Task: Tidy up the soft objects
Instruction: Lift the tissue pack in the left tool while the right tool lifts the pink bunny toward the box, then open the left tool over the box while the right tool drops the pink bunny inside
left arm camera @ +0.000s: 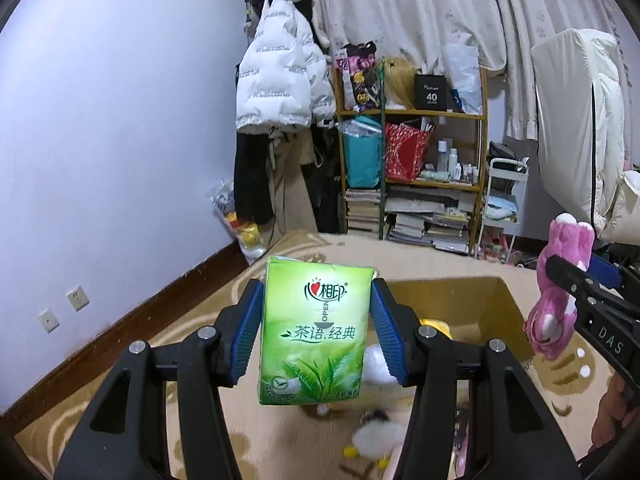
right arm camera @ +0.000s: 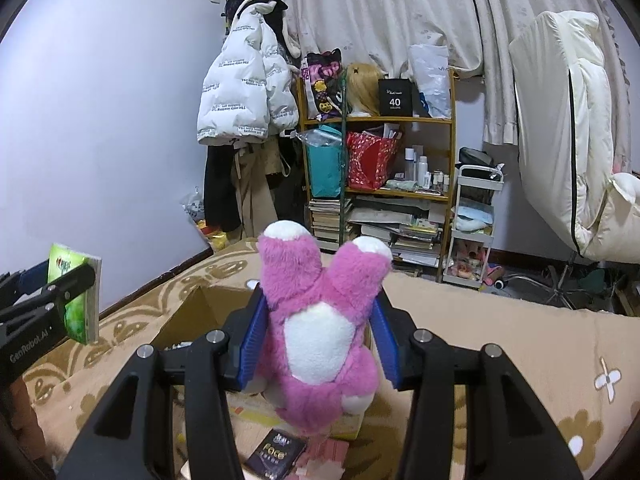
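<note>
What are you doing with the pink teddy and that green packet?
A person is tidying soft things with a gripper in each hand. The left gripper is clamped on a green tissue pack, and the right gripper is clamped on a pink plush toy, held upside down with its feet up. Both are lifted above an open cardboard box on the patterned bed cover. A white fluffy toy lies below.
</note>
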The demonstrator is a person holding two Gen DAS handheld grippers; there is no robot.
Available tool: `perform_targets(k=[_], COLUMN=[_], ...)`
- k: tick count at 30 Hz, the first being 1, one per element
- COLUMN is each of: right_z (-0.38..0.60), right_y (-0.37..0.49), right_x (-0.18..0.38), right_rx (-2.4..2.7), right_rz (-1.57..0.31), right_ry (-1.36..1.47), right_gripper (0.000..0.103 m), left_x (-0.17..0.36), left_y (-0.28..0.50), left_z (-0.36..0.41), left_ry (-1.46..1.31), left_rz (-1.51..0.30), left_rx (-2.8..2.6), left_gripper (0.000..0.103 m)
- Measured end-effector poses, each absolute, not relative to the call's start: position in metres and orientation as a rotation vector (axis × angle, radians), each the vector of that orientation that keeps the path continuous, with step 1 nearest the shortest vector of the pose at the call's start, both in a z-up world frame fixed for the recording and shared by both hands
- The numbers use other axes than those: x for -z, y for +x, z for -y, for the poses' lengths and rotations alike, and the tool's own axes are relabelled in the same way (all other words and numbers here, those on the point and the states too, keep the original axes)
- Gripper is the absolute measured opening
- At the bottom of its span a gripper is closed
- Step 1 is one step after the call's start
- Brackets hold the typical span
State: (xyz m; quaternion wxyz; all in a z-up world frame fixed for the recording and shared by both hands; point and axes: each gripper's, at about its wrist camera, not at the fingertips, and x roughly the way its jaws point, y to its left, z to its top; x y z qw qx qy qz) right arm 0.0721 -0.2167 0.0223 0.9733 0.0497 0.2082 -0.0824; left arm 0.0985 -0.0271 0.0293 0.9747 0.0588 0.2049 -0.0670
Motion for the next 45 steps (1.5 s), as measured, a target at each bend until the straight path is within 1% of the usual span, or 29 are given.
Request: perform_targets(k=[7, 16, 20, 23, 30, 35, 36, 39, 42, 44, 45], right_z=[0.230, 0.239, 0.239, 0.239, 0.243, 0.239, 0.239, 0.240, 0.239, 0.237, 0.237], right_y=[0.100, 0.122, 0.134, 0.141, 0.151, 0.150, 0.150, 0.149, 0.149, 0.149, 0.149], right_x=[-0.026, -0.005, 0.009, 0.021, 0.041, 0.047, 0.048, 0.049, 0.052, 0.053, 0.053], right_rx=[0.169, 0.139, 0.128, 0.118, 0.100, 0.085, 0.078, 0.043, 0.028, 0.036, 0.036], right_rz=[-0.402, -0.433, -0.469, -0.499, -0.558, -0.574, -0.579, -0.585, -0.607, -0.613, -0.619], right_ry=[0.116, 0.143, 0.132, 0.130, 0.176, 0.166, 0.167, 0.210, 0.218, 0.204, 0.202], right_gripper=[0.052, 0.052, 0.052, 0.052, 0.052, 0.053, 0.053, 0.055, 0.055, 0.055, 0.056], left_x=[-0.028, -0.014, 0.001, 0.012, 0.036, 0.039, 0.039, 0.044, 0.049, 0.052, 0.052], left_y=[0.128, 0.154, 0.173, 0.181, 0.193, 0.191, 0.191, 0.193, 0.194, 0.194, 0.194], left_z=[0.045, 0.062, 0.071, 0.071, 0.075, 0.077, 0.077, 0.079, 0.077, 0.075, 0.074], left_ry=[0.166, 0.150, 0.139, 0.108, 0.112, 0.113, 0.116, 0.128, 0.121, 0.105, 0.098], left_rz=[-0.392, -0.413, -0.524, -0.571, -0.638, -0.641, -0.643, -0.670, -0.688, -0.707, -0.712], left_rx=[0.156, 0.209, 0.245, 0.258, 0.248, 0.254, 0.254, 0.251, 0.243, 0.249, 0.250], left_gripper=[0.052, 0.053, 0.053, 0.053, 0.053, 0.054, 0.055, 0.065, 0.067, 0.071, 0.076])
